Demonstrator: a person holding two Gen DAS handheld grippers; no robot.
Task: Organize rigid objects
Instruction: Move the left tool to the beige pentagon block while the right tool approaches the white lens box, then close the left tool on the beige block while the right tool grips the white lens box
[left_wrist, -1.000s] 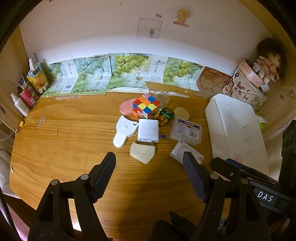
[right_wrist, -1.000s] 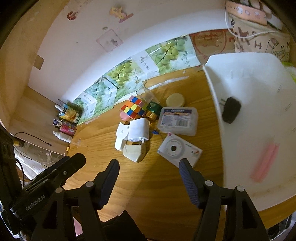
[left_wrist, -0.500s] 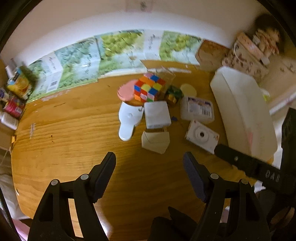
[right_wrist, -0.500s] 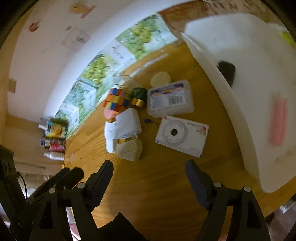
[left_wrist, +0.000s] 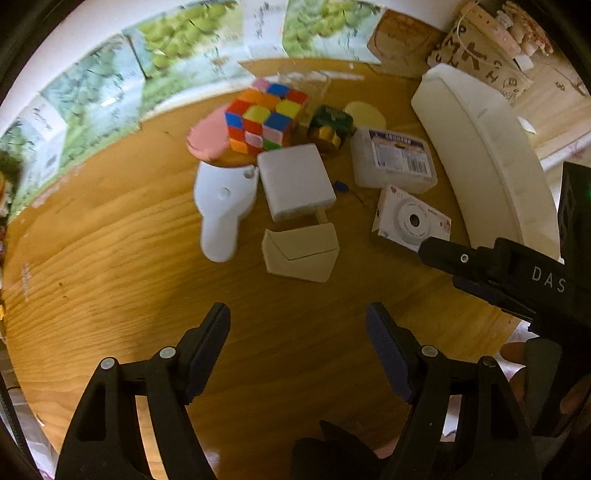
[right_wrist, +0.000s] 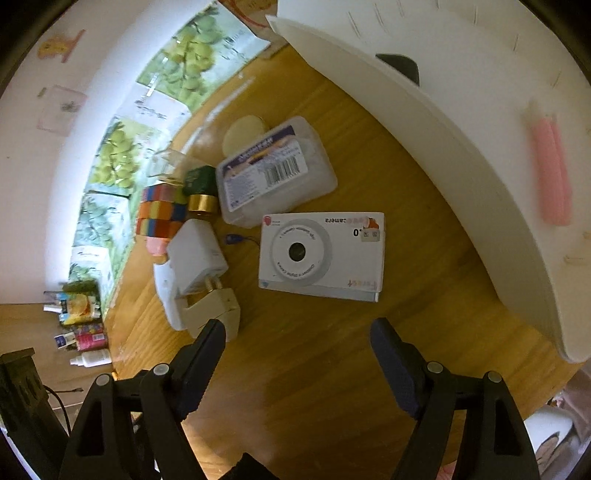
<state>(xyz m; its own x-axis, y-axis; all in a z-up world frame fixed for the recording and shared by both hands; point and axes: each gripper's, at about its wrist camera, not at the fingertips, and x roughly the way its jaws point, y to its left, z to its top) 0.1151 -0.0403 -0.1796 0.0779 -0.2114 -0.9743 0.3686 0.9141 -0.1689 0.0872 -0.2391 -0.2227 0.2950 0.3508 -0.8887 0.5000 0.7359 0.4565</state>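
Left tongs (left_wrist: 297, 328): jaws opening, wide apart, nothing between them; held over bare wood near the desk's front edge.
Right tongs (right_wrist: 297, 341): jaws wide apart, nothing gripped; held over bare wood just in front of the camera box.
Desk (left_wrist: 110, 258): wooden top; objects clustered toward the back edge, tray along the right edge.
Cube (left_wrist: 266, 116): multicoloured, at the back of the cluster, beside a pink disc (left_wrist: 207, 138).
Charger (left_wrist: 295, 181): white block, in front of the cube, prongs toward the front edge.
Beige plug (left_wrist: 301, 253): just in front of the charger.
White handle piece (left_wrist: 223, 206): left of the charger, touching it.
Clear case (right_wrist: 273, 175): labelled with a barcode, lies behind the camera box.
Camera box (right_wrist: 321, 254): white, flat on the desk, between the cluster and the tray.
Tray (right_wrist: 461, 122): white, holds a black item (right_wrist: 400, 66) and a pink stick (right_wrist: 552, 170).
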